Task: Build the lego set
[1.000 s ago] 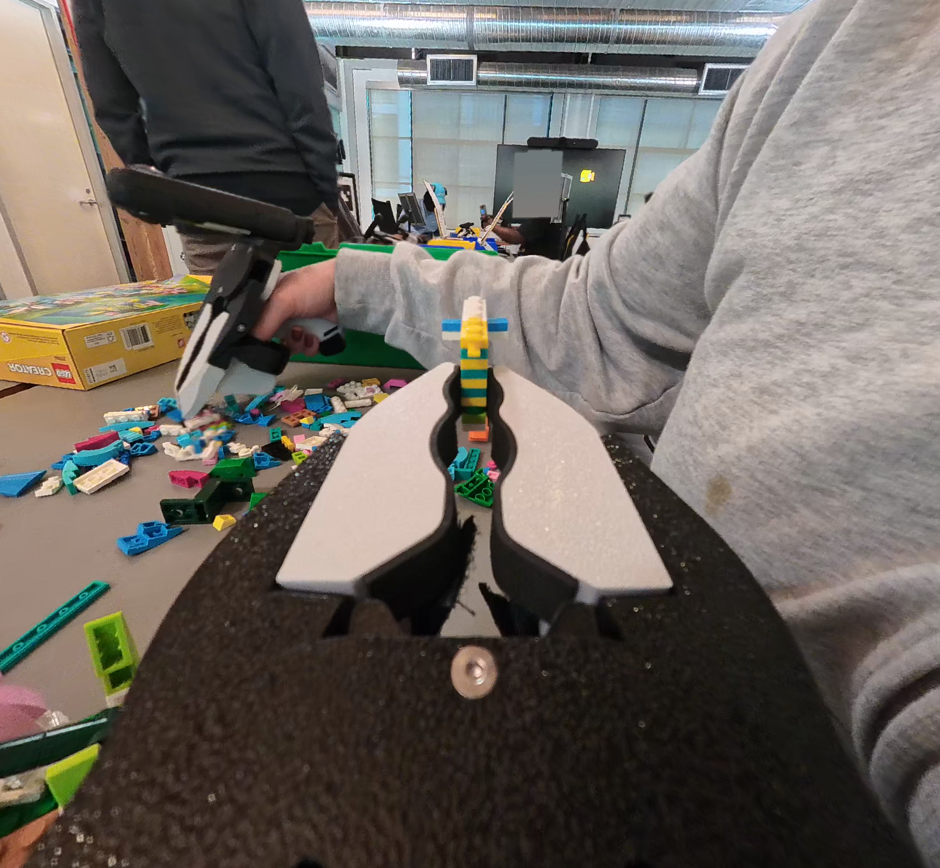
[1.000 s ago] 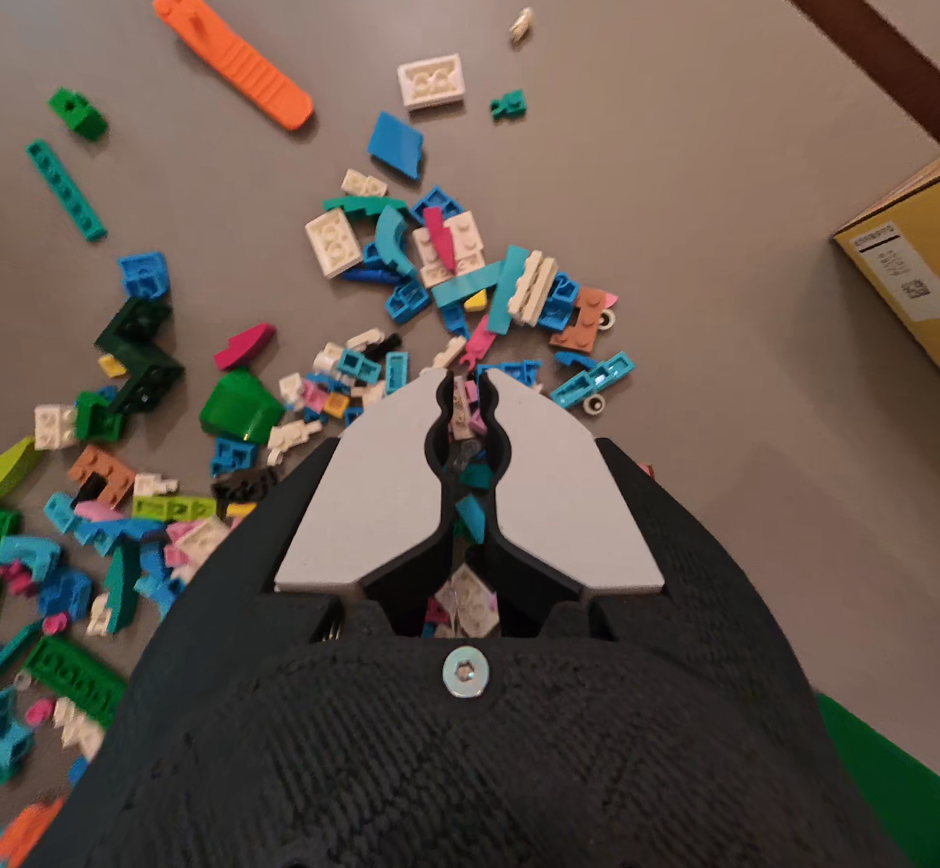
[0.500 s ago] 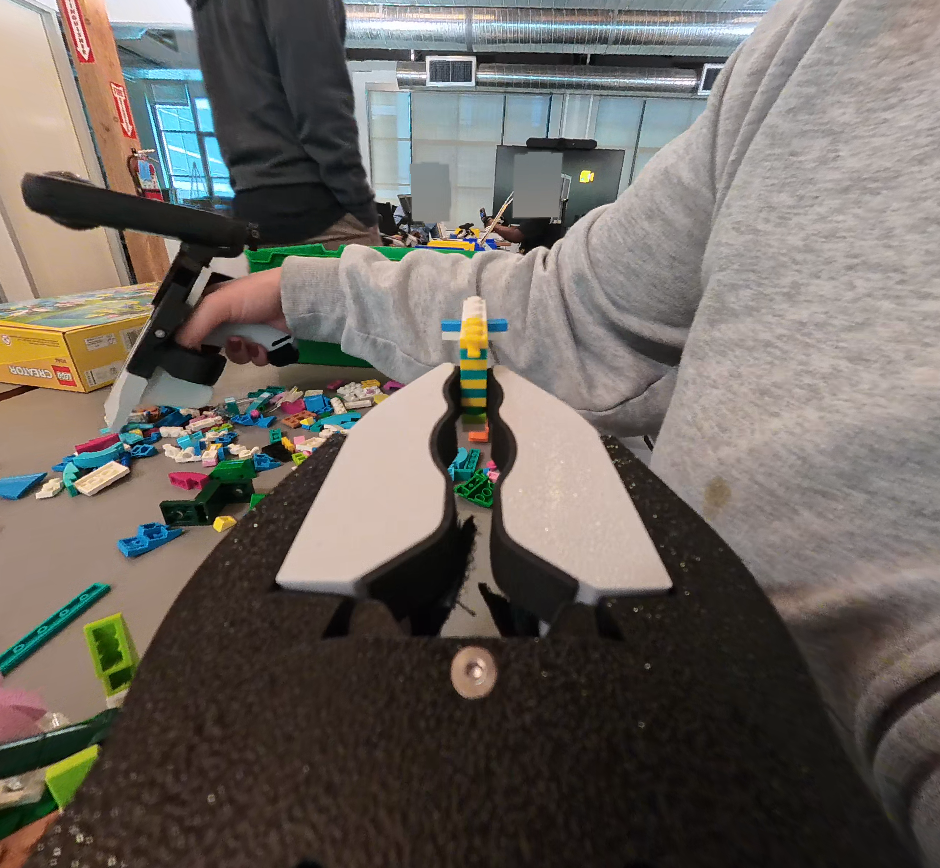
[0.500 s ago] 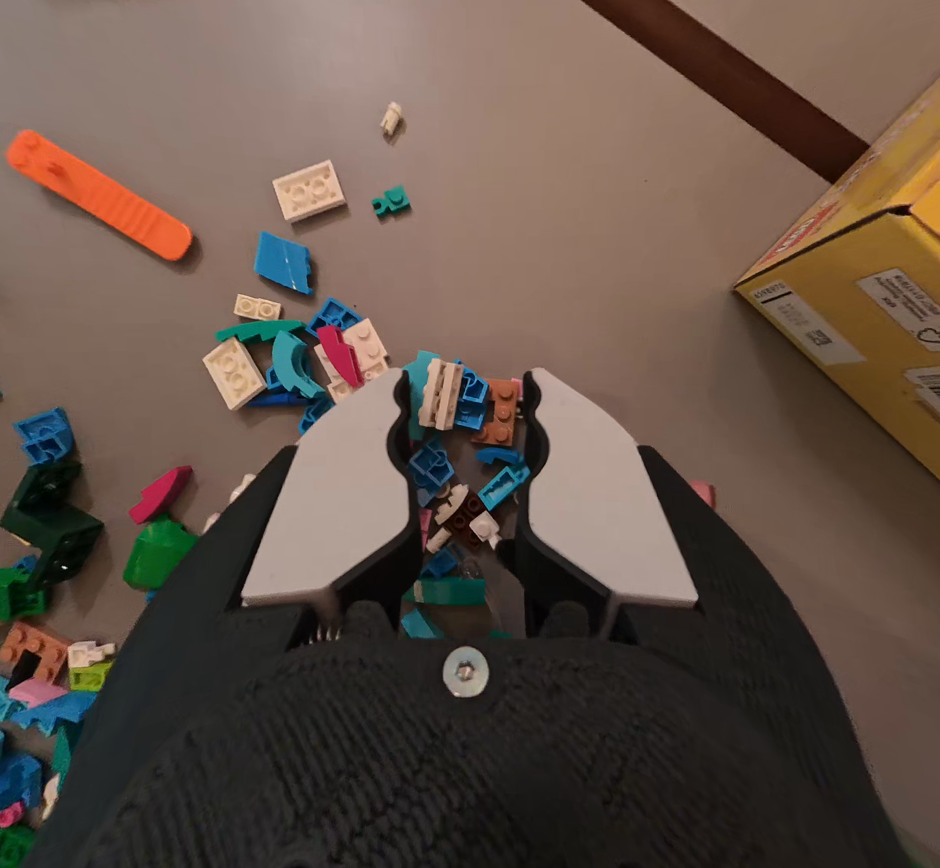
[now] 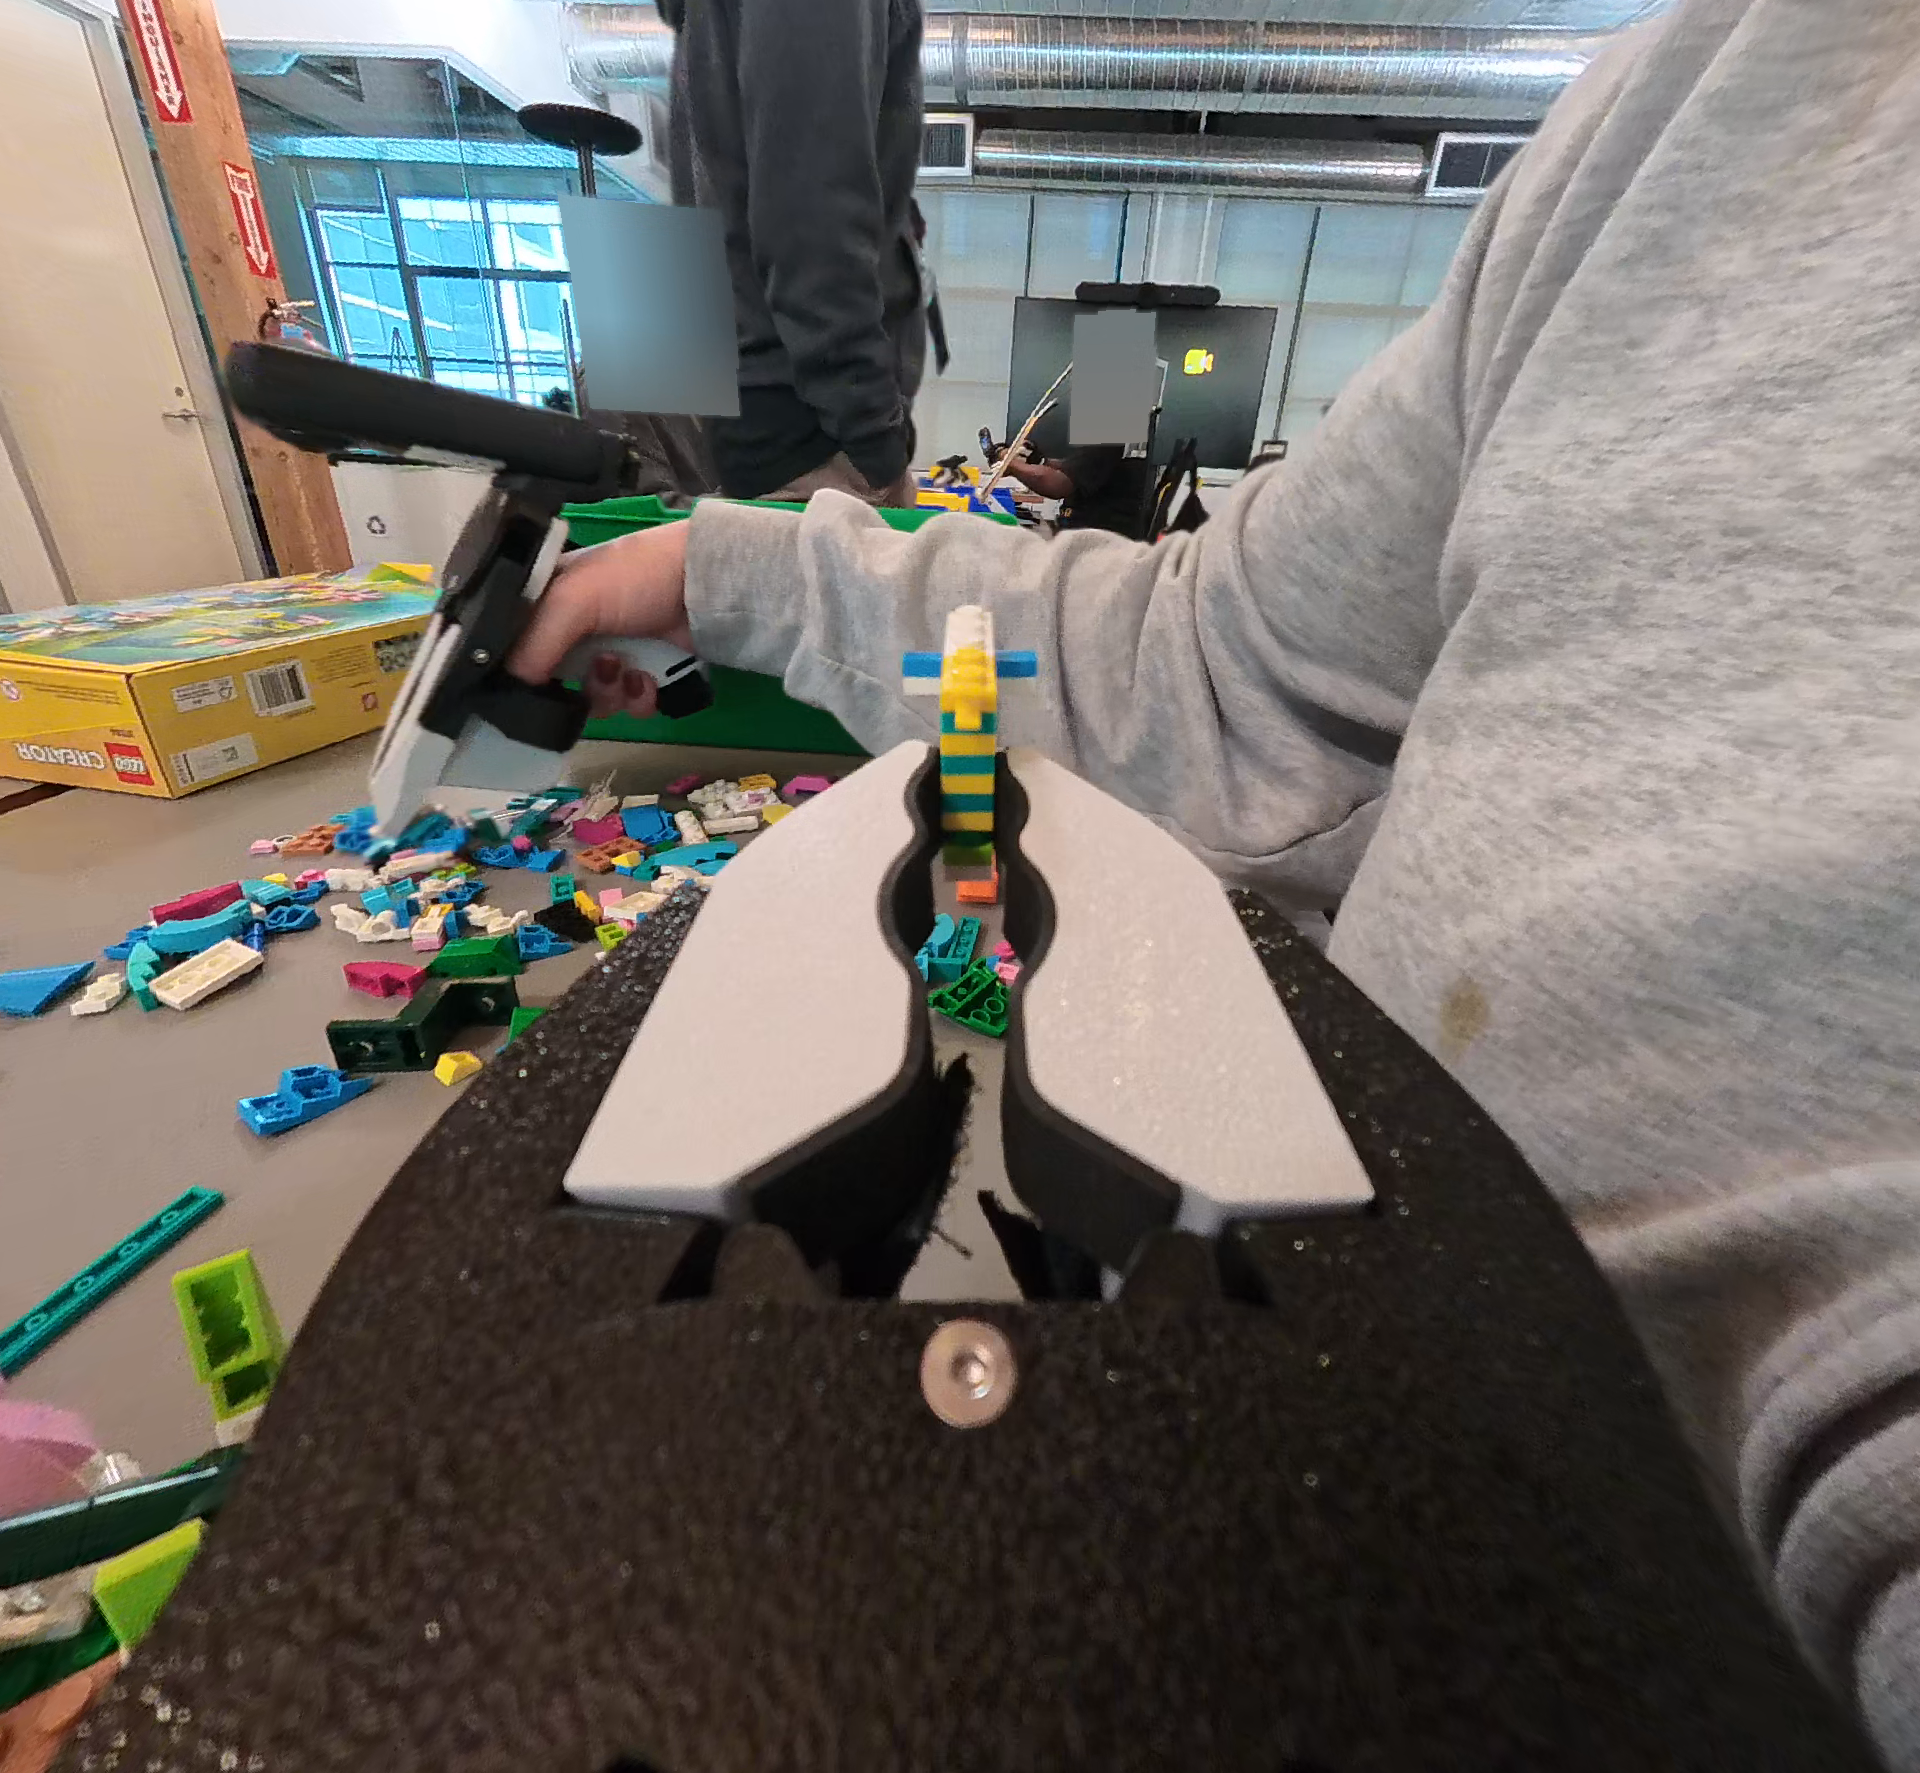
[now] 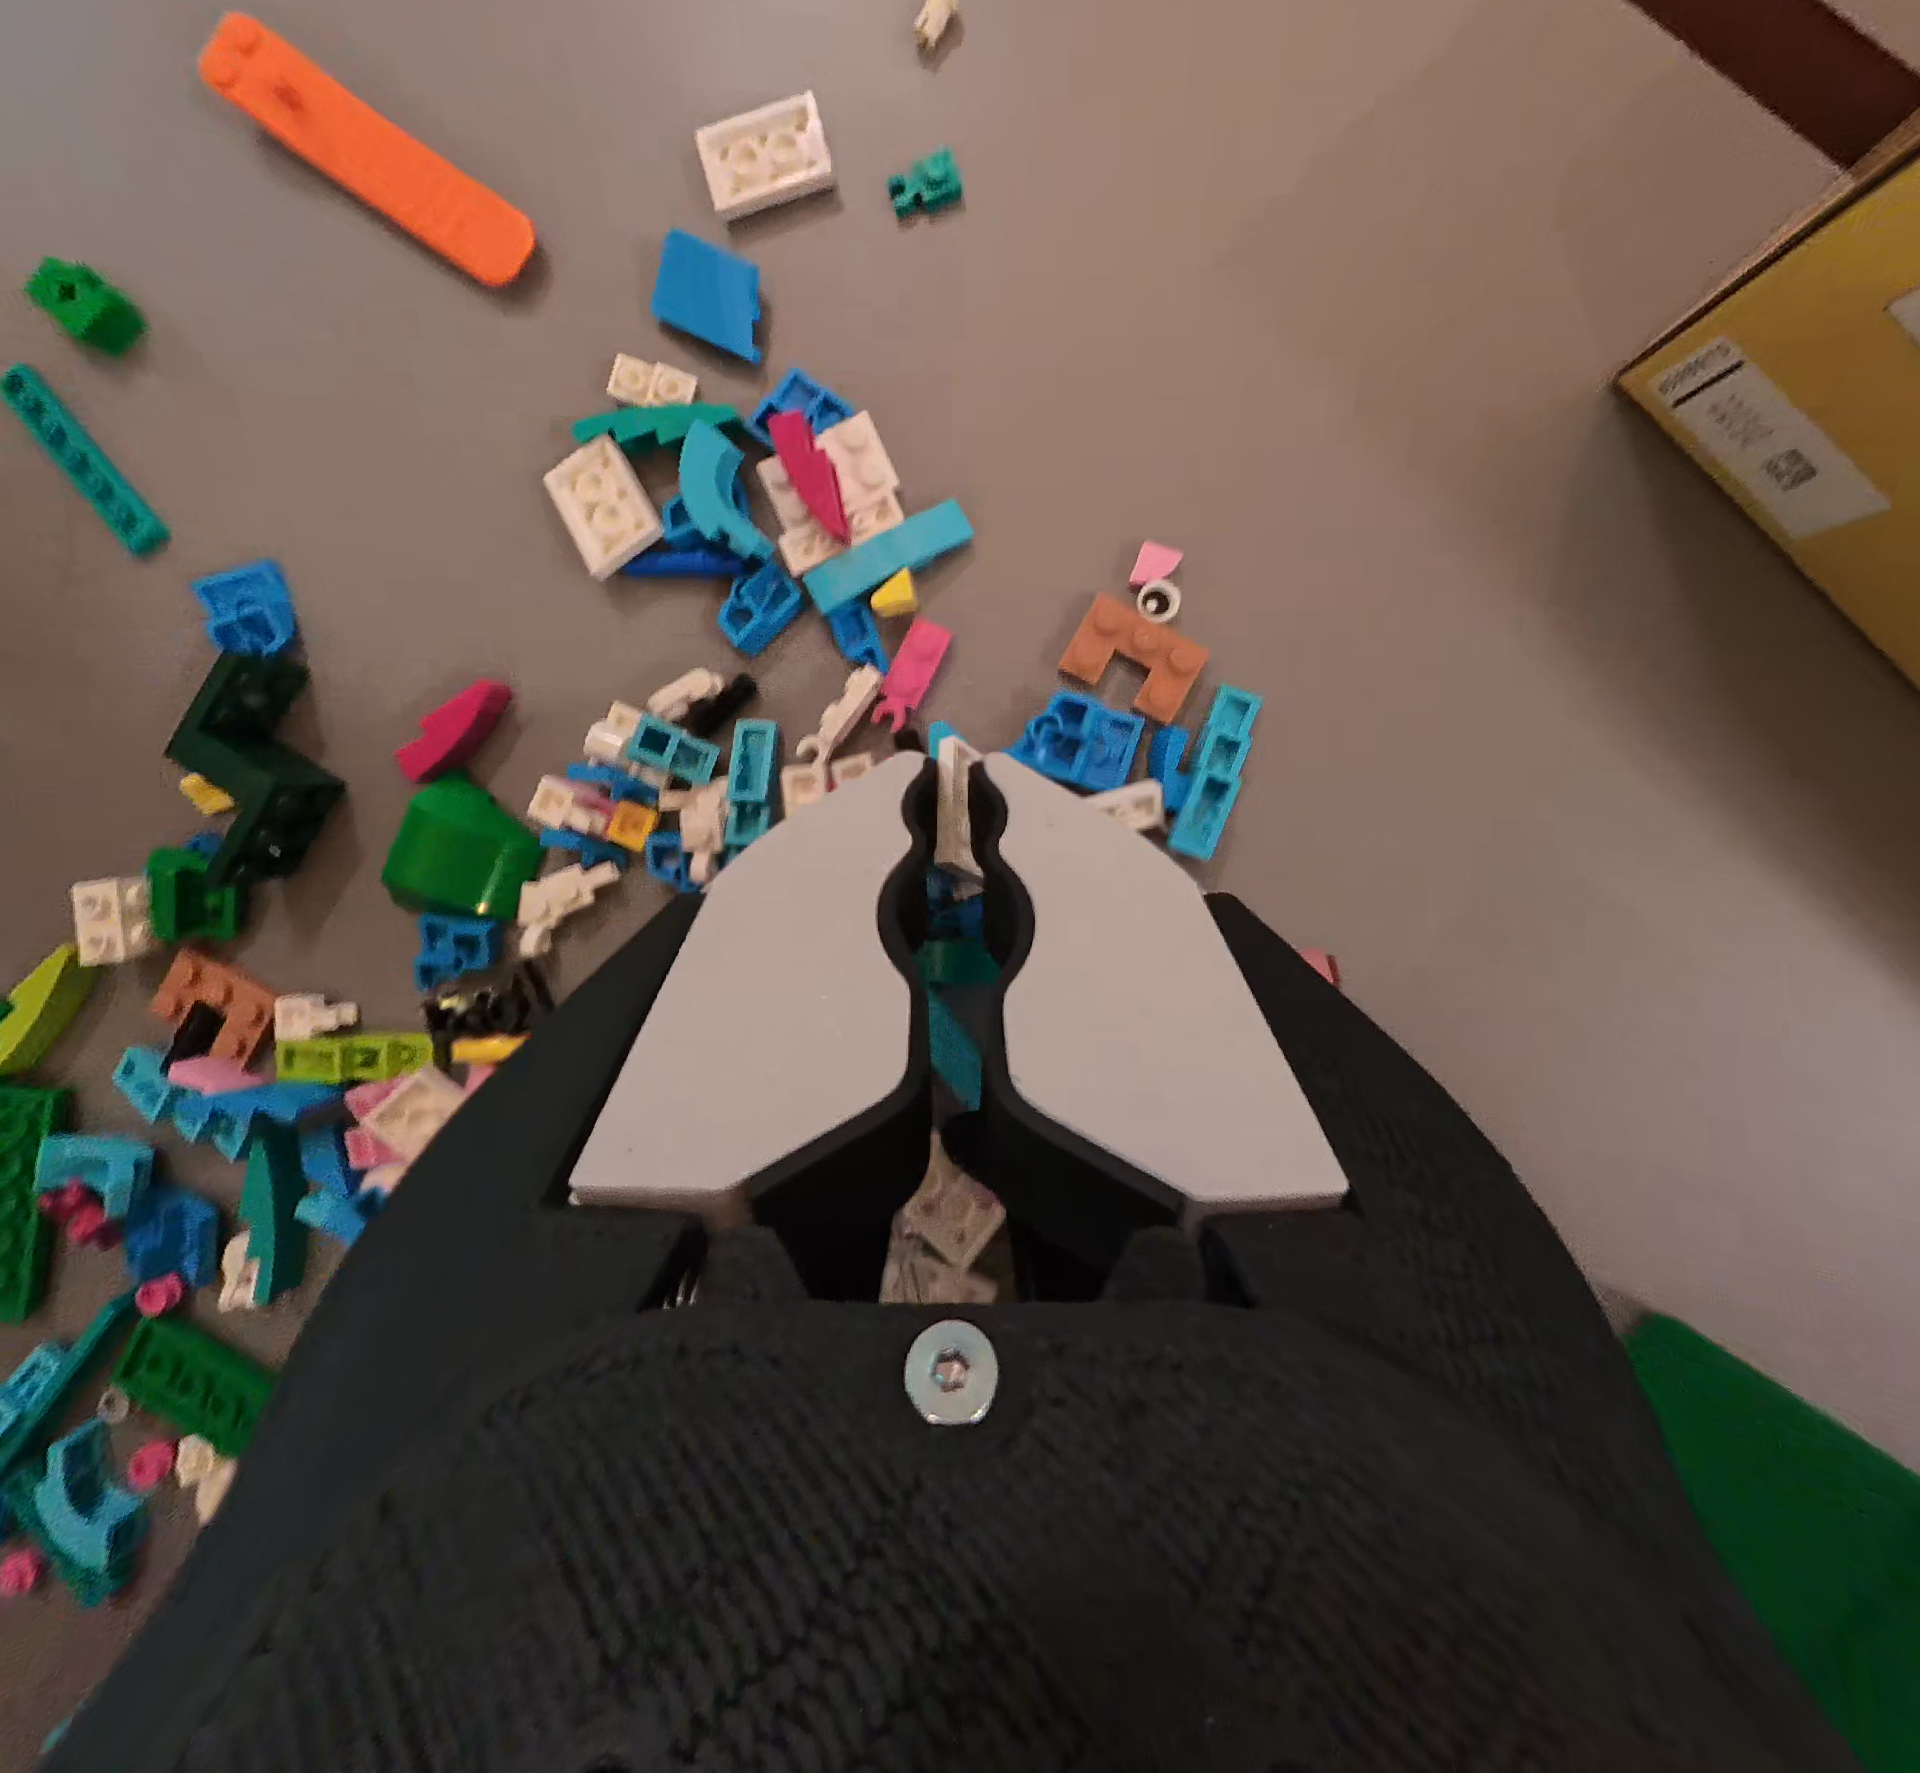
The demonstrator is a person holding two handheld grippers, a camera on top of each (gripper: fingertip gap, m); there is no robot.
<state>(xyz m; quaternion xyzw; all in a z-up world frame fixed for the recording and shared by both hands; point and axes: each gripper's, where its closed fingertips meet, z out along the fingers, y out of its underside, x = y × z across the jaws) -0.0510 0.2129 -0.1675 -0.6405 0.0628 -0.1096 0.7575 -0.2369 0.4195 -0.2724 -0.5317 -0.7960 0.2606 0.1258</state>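
Note:
My left gripper [image 5: 966, 767] is shut on a small tower of yellow and teal bricks [image 5: 966, 684] with a blue and white cross piece near its top. It holds the tower upright above the grey table [image 5: 125, 1141]. My right gripper [image 6: 951, 767] is shut on a thin white piece [image 6: 951, 819] held on edge between its tips, low over the pile of loose bricks [image 6: 790, 528]. The left wrist view shows the right gripper [image 5: 400, 804] with its tip down at the pile, held by a hand in a grey sleeve.
A yellow cardboard box [image 5: 187, 674] lies at the table's far left and also shows in the right wrist view [image 6: 1787, 435]. An orange flat tool [image 6: 364, 149] lies beyond the pile. A green bin [image 5: 727, 695] stands behind. A person in a dark top [image 5: 800, 165] stands past the table. The grippers' ends are close to 30 cm from one another.
The right gripper opened over a white piece in the pile, then shut on it and shifted over the pile. The left gripper and its tower have stayed still. The standing person moved right.

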